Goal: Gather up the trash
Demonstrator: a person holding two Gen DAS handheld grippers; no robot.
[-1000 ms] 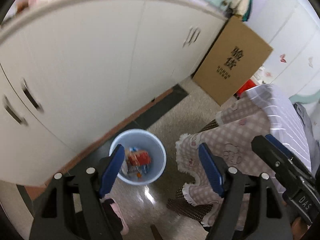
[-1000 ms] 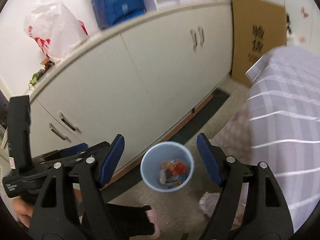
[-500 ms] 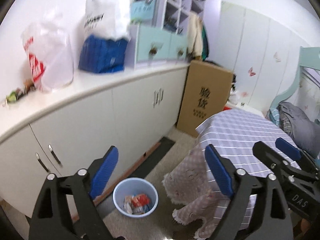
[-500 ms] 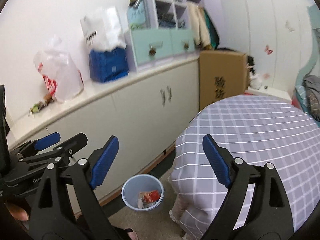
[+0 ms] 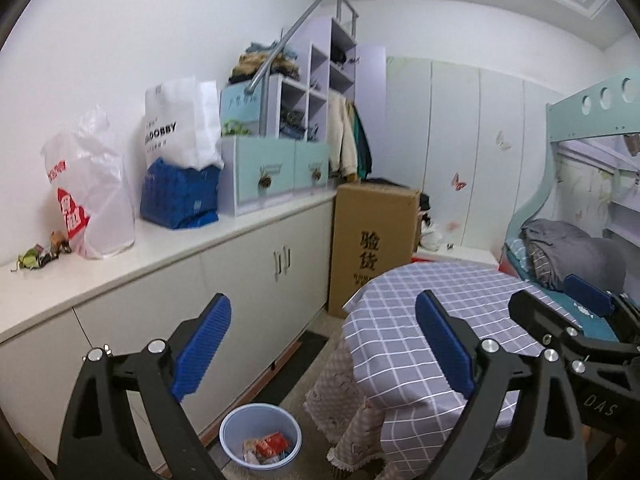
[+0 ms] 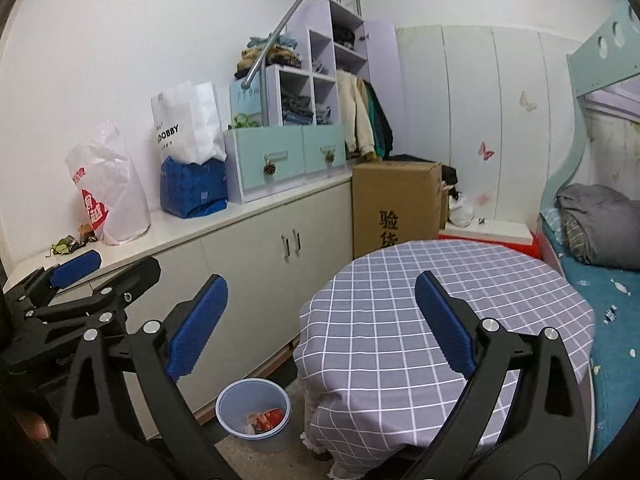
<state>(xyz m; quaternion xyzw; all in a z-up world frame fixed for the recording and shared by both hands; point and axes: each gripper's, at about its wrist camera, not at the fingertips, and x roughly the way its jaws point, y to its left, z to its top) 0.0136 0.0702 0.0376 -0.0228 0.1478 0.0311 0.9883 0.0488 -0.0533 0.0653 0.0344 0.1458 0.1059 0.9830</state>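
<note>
Left gripper [image 5: 322, 344] and right gripper [image 6: 320, 322] are both held level, jaws spread wide, empty.

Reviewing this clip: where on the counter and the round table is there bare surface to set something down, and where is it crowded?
The checked tablecloth shows nothing on it. The counter is bare along its front edge, ahead of the red-print plastic bag. Its back is crowded: scraps beside that bag, a blue package under a white paper bag, then teal drawers.
</note>
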